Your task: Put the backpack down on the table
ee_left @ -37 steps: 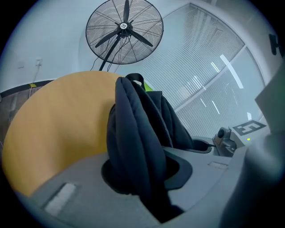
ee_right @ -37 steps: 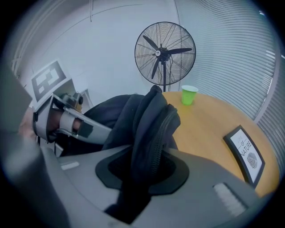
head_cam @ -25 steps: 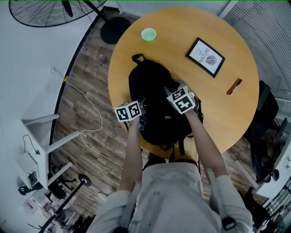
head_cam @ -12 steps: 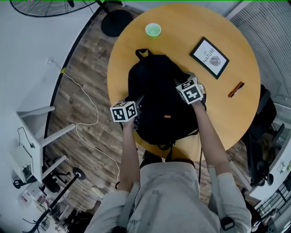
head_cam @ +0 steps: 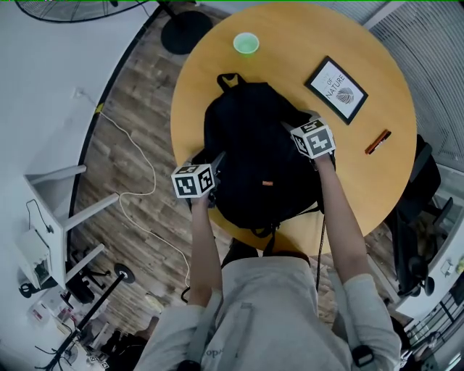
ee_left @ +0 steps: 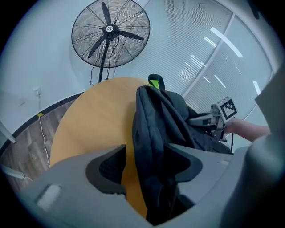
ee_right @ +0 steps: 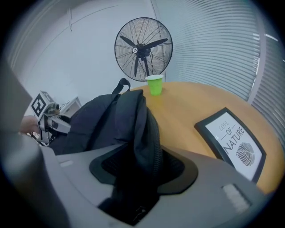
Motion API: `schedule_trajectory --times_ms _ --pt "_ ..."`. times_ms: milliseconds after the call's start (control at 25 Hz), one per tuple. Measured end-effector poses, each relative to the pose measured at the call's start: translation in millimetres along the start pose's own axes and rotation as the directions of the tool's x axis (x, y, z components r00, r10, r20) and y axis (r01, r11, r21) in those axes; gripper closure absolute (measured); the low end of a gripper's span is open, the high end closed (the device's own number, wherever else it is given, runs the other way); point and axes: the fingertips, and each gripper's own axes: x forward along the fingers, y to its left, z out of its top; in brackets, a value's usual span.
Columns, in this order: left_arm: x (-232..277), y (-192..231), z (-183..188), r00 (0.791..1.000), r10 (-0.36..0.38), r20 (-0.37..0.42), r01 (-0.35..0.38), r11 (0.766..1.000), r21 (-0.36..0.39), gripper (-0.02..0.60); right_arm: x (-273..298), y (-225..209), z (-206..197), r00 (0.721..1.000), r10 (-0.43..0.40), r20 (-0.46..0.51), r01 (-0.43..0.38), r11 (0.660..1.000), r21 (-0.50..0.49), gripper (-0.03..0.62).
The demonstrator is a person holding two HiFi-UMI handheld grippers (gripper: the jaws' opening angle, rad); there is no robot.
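Note:
A black backpack [head_cam: 257, 167] lies flat on the round wooden table [head_cam: 362, 196], its carry handle pointing at the far edge. My left gripper [head_cam: 216, 165] is at its left edge. In the left gripper view the jaws [ee_left: 144, 162] are opening around a fold of the backpack [ee_left: 160, 120], and bare wood shows between the left pad and the fabric. My right gripper [head_cam: 296, 124] is at the right edge. Its jaws [ee_right: 142, 167] are also opening, with a loose fold of the backpack [ee_right: 111, 120] standing between the pads.
A green cup [head_cam: 246, 43] stands at the far edge beyond the handle. A framed print [head_cam: 336, 90] and a small red-brown stick [head_cam: 377, 142] lie to the right. A floor fan [head_cam: 72, 14] is at the far left and a black chair [head_cam: 424, 188] at the right.
Both grippers have spread apart, the left one toward the left, the right one toward the right and far side. The backpack lies wider and flatter between them.

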Motion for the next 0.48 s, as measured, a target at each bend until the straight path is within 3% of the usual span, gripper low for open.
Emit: schedule_trajectory --times_ms 200,480 --pt "2.8 8.7 -0.9 0.999 0.024 -0.032 -0.023 1.000 0.017 0.267 -14.9 -15.2 -4.0 1.000 -0.018 0.003 0.018 0.999 0.033 0.359" --pt "5.6 9.8 -1.8 0.989 0.147 -0.019 -0.146 0.987 0.065 0.272 -9.2 -20.3 -8.9 0.993 -0.114 -0.013 0.114 0.993 0.003 0.345"
